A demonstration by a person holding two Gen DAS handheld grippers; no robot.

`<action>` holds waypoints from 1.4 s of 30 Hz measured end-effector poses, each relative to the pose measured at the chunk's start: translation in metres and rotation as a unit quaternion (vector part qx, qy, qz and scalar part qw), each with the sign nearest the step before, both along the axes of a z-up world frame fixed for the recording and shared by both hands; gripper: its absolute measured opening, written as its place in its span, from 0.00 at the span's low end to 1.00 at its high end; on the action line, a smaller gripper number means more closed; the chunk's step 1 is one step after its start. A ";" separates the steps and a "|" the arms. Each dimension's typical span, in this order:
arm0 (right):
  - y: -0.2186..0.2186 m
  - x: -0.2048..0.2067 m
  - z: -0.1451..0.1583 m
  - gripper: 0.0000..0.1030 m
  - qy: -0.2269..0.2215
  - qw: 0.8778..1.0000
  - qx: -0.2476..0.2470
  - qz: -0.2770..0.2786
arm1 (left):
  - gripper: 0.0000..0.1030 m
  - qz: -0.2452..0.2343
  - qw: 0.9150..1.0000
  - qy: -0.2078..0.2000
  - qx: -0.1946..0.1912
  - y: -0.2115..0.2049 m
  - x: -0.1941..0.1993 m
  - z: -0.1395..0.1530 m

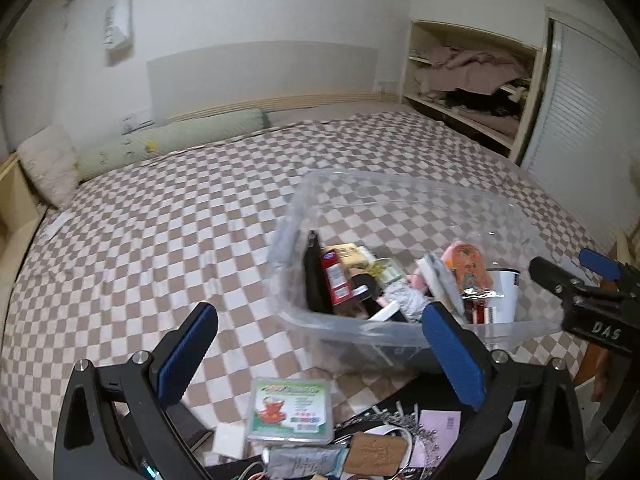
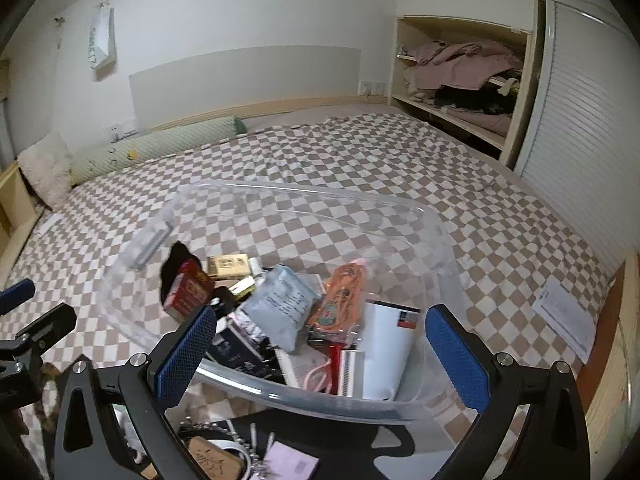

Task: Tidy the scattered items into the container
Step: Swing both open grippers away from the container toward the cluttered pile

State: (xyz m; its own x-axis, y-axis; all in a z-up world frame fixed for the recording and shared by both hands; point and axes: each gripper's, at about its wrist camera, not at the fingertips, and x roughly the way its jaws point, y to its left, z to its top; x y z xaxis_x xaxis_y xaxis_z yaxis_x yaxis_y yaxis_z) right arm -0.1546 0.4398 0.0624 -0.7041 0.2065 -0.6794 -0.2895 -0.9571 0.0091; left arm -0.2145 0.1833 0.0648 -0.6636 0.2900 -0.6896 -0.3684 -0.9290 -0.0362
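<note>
Nearest the left gripper (image 1: 316, 354), spread wide and empty: a green-labelled flat pack (image 1: 291, 410), a grey pouch (image 1: 304, 460) and a brown embossed tag (image 1: 376, 454), still loose on the checked bedspread (image 1: 140, 248) at 6 o'clock of the clear plastic bin (image 1: 360, 330). Right gripper (image 2: 320, 348) likewise released, holding nothing, poised over the bin's near rim above a white cup (image 2: 390, 354) and grey packet (image 2: 280, 304). Risks: soft bedding letting the light bin tip or slide if nudged, and crowded grippers colliding.
</note>
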 end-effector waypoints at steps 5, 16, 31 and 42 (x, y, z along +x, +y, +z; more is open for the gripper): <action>-0.002 0.003 0.002 1.00 0.015 0.999 -0.046 -0.001 | 1.00 0.034 0.999 0.018 -0.038 -0.022 0.012 0.002; -0.043 0.007 0.013 1.00 0.055 0.995 -0.029 0.077 | 1.00 0.019 0.993 0.043 -0.104 -0.065 0.053 -0.010; -0.121 0.005 0.010 1.00 0.063 0.980 -0.008 0.187 | 1.00 0.067 0.994 0.057 -0.058 -0.137 0.079 -0.003; -0.185 -0.004 -0.017 1.00 0.006 0.966 0.027 0.255 | 1.00 0.094 0.995 0.031 -0.011 -0.184 0.075 -0.012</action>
